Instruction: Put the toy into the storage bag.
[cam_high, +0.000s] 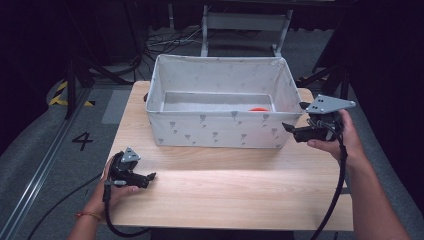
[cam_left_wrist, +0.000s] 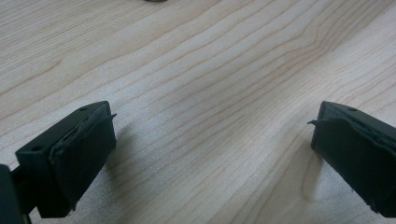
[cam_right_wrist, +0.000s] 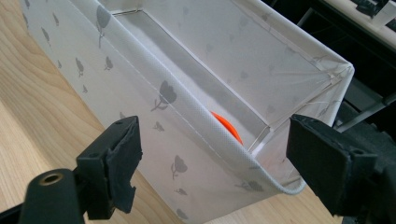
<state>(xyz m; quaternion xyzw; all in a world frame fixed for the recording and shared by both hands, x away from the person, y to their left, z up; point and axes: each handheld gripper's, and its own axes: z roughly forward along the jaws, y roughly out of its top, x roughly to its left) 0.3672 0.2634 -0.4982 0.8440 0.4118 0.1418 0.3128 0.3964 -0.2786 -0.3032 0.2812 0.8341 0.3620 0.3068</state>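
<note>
Left gripper (cam_high: 150, 176): rests on bench (cam_high: 225, 190) near its front left corner, jaws apart, nothing between.
Right gripper (cam_high: 289, 128): jaws apart, nothing held, at box (cam_high: 215, 131) front right corner.
Orange thing (cam_right_wrist: 227, 127): inside, against that corner.
Advice: clear the rim, then descend.

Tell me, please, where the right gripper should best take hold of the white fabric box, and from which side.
Probably the rim at the near right corner of the fabric box. The right gripper is open there, its jaws straddling that corner. The wall is thin and upright, so one jaw could go inside and one outside, coming from the box's right end. The orange object lies close inside.
</note>
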